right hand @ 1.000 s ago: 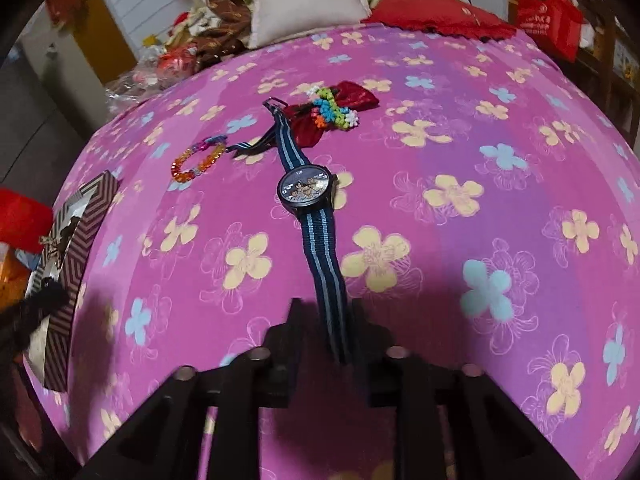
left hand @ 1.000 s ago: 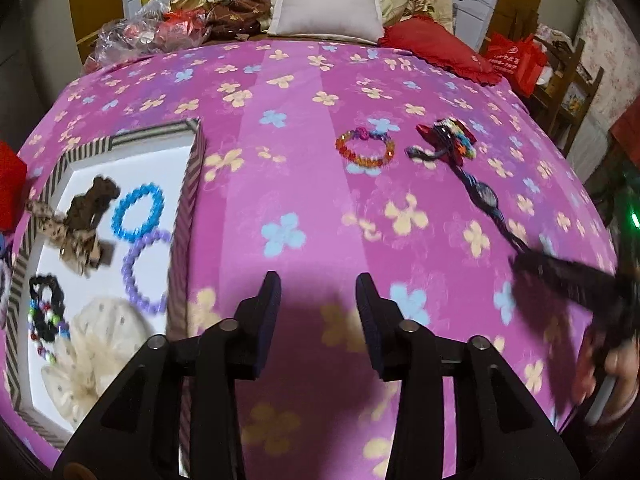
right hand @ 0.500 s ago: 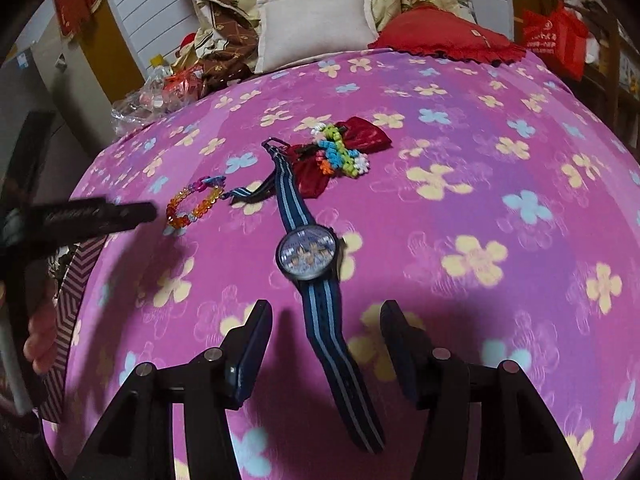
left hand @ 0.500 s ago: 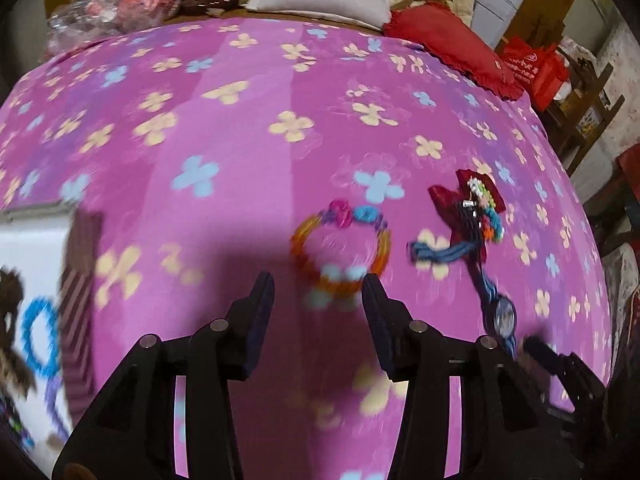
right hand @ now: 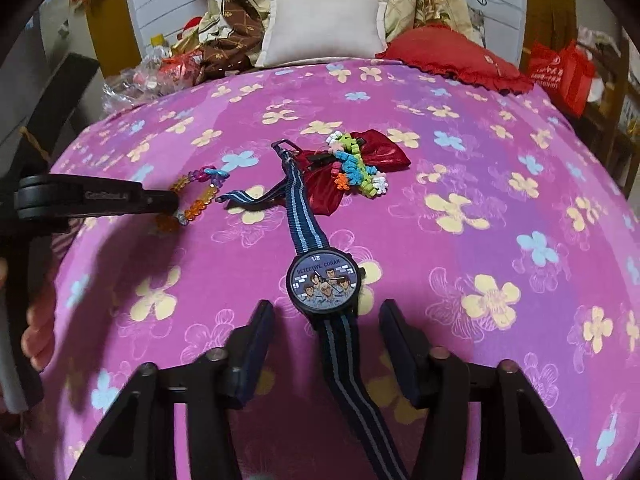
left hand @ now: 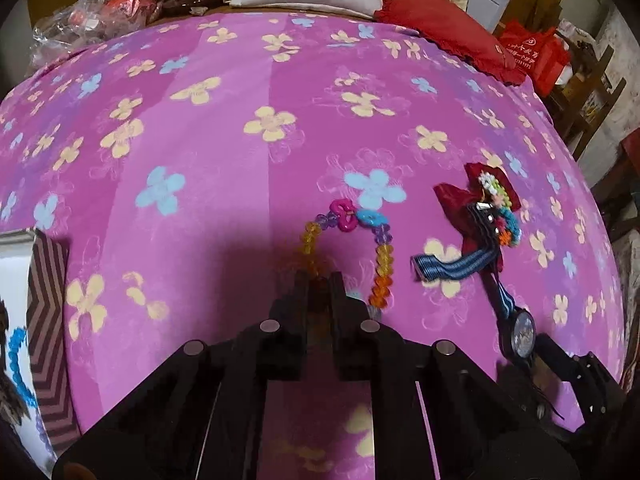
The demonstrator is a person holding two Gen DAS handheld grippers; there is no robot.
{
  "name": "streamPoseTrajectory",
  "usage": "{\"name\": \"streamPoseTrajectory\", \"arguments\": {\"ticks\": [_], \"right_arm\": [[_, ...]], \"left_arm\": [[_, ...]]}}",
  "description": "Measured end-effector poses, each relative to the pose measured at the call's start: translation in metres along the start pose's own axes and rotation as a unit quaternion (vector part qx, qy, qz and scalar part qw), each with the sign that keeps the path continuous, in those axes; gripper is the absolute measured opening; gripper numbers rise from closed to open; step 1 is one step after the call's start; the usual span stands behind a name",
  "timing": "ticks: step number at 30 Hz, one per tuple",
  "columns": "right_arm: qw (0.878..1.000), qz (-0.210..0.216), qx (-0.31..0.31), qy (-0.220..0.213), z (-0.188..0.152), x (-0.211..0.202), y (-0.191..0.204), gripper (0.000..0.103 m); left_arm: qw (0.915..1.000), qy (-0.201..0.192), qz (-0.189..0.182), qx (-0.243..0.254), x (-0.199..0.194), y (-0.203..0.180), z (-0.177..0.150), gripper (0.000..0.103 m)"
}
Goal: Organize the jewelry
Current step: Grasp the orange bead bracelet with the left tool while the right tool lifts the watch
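On the pink flowered bed [left hand: 224, 152], the left tool [left hand: 319, 280] has its jaws pinched together on the near side of the beaded bracelet [left hand: 380, 256], which lies just left of the watch [right hand: 326, 284]. The right tool [right hand: 326, 320] straddles the watch's striped strap just below the dial; its jaws are closing, the pads not yet touching the strap. A red bow with a bead charm [right hand: 352, 164] lies beyond the watch. A striped box [left hand: 46, 300] sits far left of the bracelet.
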State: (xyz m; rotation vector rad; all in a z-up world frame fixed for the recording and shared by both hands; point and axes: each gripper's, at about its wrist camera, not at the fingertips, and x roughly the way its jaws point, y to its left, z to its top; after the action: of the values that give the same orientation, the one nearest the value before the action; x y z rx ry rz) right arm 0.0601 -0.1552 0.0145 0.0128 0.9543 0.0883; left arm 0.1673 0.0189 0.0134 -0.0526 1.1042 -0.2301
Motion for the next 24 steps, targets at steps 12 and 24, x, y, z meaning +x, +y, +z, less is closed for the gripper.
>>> {"name": "streamPoseTrajectory", "arguments": {"ticks": [12, 24], "right_arm": [[0.998, 0.047, 0.034, 0.001, -0.002, -0.034, 0.003, 0.025], [0.996, 0.081, 0.007, -0.024, 0.008, -0.098, 0.058, 0.023]], "left_arm": [[0.9957, -0.082, -0.035, 0.026, -0.116, -0.003, -0.046, 0.008], [0.9857, -0.158, -0.026, -0.053, -0.203, 0.095, -0.086, 0.008]]}}
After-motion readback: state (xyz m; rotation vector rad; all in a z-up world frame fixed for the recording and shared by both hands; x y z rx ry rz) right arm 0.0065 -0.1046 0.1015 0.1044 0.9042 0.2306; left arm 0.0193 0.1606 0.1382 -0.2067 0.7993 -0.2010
